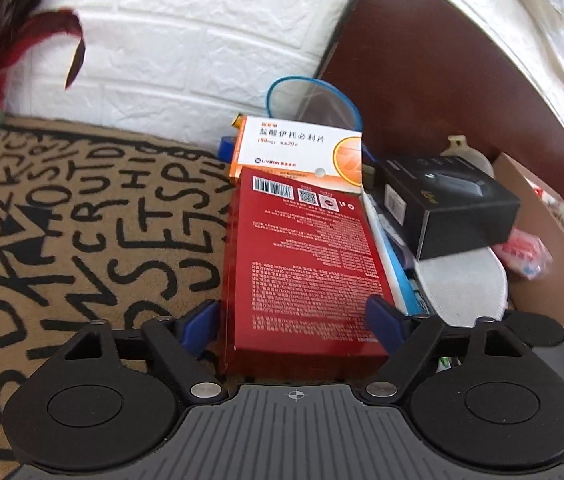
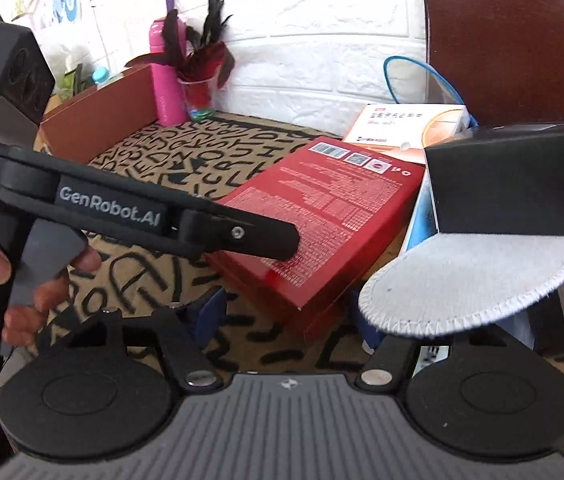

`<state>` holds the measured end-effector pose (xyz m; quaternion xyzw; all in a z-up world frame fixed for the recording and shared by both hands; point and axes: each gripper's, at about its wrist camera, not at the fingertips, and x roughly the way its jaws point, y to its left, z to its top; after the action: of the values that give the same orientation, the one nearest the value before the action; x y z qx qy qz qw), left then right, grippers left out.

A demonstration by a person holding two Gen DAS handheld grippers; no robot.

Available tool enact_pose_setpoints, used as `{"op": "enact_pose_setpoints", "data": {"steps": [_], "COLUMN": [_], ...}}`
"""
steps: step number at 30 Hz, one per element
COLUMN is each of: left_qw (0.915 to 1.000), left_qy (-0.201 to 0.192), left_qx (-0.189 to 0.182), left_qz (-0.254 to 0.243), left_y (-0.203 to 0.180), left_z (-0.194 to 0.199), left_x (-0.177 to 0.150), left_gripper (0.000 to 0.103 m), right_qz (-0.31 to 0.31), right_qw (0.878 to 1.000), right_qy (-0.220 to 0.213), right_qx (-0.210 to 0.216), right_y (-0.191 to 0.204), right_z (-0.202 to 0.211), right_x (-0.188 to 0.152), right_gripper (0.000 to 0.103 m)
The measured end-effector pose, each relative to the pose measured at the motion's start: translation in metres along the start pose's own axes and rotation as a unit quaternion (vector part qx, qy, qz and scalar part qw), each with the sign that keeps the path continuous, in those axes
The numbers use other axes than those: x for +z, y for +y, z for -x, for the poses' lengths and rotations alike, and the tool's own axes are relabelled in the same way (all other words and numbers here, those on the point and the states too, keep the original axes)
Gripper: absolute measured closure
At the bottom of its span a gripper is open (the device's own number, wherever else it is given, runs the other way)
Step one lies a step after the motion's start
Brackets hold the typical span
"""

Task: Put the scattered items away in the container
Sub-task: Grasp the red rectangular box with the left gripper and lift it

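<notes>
My left gripper (image 1: 295,320) is shut on a flat red box (image 1: 301,264), its blue pads against the box's two long sides. The box's far end rests among a pile: a white and orange medicine box (image 1: 301,148), a black box (image 1: 445,200) and a white felt pad (image 1: 465,288). In the right wrist view my right gripper (image 2: 287,316) is open and empty, low over the lettered mat (image 2: 186,152). The left gripper's body (image 2: 122,208) crosses in front of it, at the red box (image 2: 321,220). A brown cardboard container (image 2: 98,120) stands at the back left.
A pink bottle (image 2: 166,76) and a cup of red feathers (image 2: 198,92) stand by the white brick wall. A brown chair back (image 1: 441,60) rises behind the pile. A blue-rimmed clear lid (image 1: 313,100) leans behind the medicine box. A cardboard flap (image 1: 541,240) lies on the right.
</notes>
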<state>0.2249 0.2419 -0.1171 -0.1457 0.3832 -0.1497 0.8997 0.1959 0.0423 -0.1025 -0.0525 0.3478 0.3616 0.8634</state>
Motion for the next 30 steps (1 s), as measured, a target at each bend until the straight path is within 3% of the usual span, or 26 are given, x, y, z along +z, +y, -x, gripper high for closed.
{"op": "enact_pose_setpoints", "data": {"steps": [2,4,14,18,24,30], "left_qw": [1.0,0.9999,0.9989,0.9977,0.9967,0.9931], "left_qy": [-0.003,-0.005,0.029,0.065,0.079,0.098], "left_qx": [0.001,0.007,0.035,0.014,-0.02,-0.056], "left_qz": [0.009,0.011,-0.015,-0.009,0.009,-0.032], "left_y": [0.0,-0.001,-0.053,-0.079,-0.12,-0.184], "left_z": [-0.003,0.0,0.043,0.064,0.083,0.084], "left_x": [0.0,-0.001,-0.043,-0.087,-0.14,-0.174], "left_gripper": [0.015,0.02,0.024,0.024,0.024,0.024], "right_qz": [0.003,0.004,0.027,0.039,0.044,0.043], "right_qw": [1.0,1.0,0.999,0.998,0.997,0.996], "right_qy": [0.001,0.004,0.027,0.043,0.059,0.075], "right_qx": [-0.008,-0.019,0.012,0.025,0.02,-0.004], "right_y": [0.0,0.0,0.009,0.016,0.024,0.014], "right_z": [-0.004,-0.004,0.048,0.092,0.156,0.221], "right_x": [0.002,0.003,-0.027,-0.059,-0.107,-0.152], "right_gripper": [0.031,0.039,0.046,0.046,0.046,0.046]}}
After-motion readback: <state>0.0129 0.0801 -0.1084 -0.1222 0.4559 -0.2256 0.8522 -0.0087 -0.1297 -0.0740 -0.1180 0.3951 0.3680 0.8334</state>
